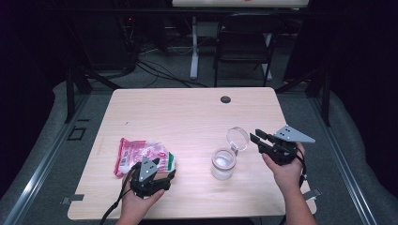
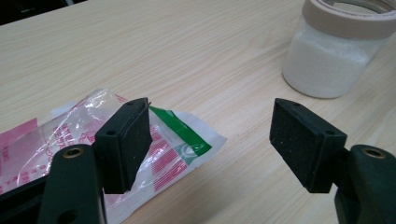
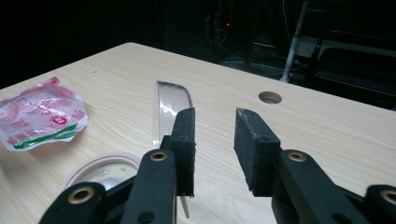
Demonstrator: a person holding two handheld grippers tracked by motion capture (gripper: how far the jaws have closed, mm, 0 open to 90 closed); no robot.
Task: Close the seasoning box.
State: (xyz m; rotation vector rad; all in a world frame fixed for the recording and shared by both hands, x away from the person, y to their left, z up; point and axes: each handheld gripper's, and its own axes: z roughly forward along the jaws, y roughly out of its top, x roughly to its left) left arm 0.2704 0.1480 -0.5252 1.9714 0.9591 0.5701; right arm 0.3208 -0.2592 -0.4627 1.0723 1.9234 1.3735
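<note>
A crumpled pink, white and green plastic bag (image 1: 141, 154) lies at the table's front left. My left gripper (image 1: 170, 174) sits just in front of it, open; in the left gripper view its jaws (image 2: 212, 126) stand wide apart, one pad over the bag's green-striped corner (image 2: 182, 140), nothing between them. A clear jar (image 1: 222, 164) holding white powder (image 2: 331, 65) stands at centre right, its round clear lid (image 1: 238, 138) tipped up behind it. My right gripper (image 1: 257, 137) hovers just right of the lid, open. Its jaws (image 3: 215, 128) hold nothing; the lid (image 3: 170, 105) is just outside the left one.
The light wooden table (image 1: 187, 112) has a round cable hole (image 1: 225, 99) near its far edge. A black folding chair (image 1: 244, 42) and a white desk leg (image 1: 194, 47) stand beyond the table. Dark frame posts flank both sides.
</note>
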